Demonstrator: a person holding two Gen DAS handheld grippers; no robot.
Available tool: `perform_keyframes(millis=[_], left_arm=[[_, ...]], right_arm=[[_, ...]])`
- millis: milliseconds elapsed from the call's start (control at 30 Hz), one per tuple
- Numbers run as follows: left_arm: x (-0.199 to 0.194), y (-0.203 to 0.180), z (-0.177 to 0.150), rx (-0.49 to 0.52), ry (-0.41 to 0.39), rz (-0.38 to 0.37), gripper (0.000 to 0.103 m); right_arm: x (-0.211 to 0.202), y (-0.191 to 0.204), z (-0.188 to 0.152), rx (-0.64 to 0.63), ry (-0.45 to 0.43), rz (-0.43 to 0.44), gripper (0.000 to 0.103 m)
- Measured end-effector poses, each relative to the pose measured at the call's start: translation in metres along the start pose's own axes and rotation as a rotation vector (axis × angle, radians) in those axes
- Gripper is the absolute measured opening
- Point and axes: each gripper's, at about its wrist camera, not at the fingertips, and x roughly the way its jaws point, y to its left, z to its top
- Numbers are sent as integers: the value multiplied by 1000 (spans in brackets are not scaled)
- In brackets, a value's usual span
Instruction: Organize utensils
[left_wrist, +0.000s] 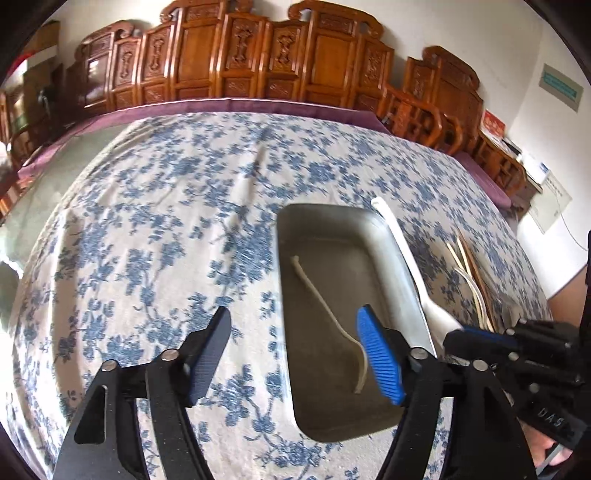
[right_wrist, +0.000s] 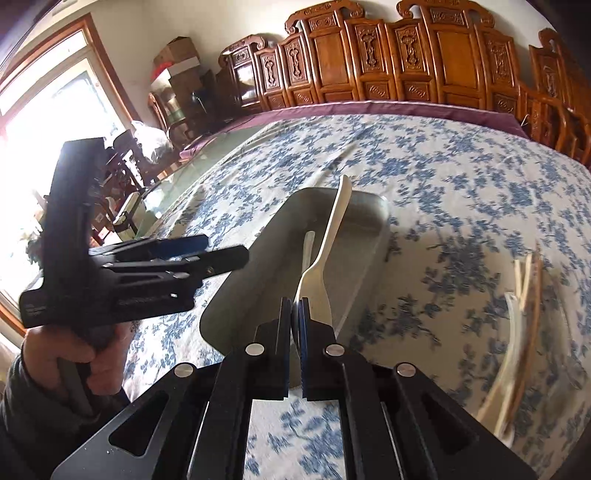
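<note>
One smooth white plastic spoon (right_wrist: 325, 254)

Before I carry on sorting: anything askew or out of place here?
Nothing is spilled or damaged. The white utensil pinched in the right tool juts over the metal tray, not yet in. One thin utensil already lies inside; others lie loose on the cloth.

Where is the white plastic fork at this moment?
The white fork is clamped by its wide end in the right gripper, its handle slanting up over the metal tray; in the left wrist view it lies along the tray's right rim.
</note>
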Motion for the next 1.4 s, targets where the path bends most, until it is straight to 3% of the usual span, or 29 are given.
perform_keyframes(millis=[433, 600, 733, 967, 1100, 1400], left_arm=[[-12, 24, 8, -70, -70, 68, 73], [-14, 20, 8, -65, -75, 68, 73], [-19, 11, 6, -50, -83, 55, 73], [-27, -21, 1, -1, -95, 11, 73], [-30, -48, -4, 37, -96, -26, 73], [-30, -108, -19, 158, -83, -65, 73]], right_arm=[[47, 3, -4, -4, 64, -8, 8], [46, 3, -7, -14, 54, 3, 9], [23, -1, -8, -26, 12, 0, 9], [-44, -32, -25, -51, -57, -114, 12], [-75, -65, -47, -59, -55, -243, 16], [-82, -121, -69, 10, -32, -340, 16]])
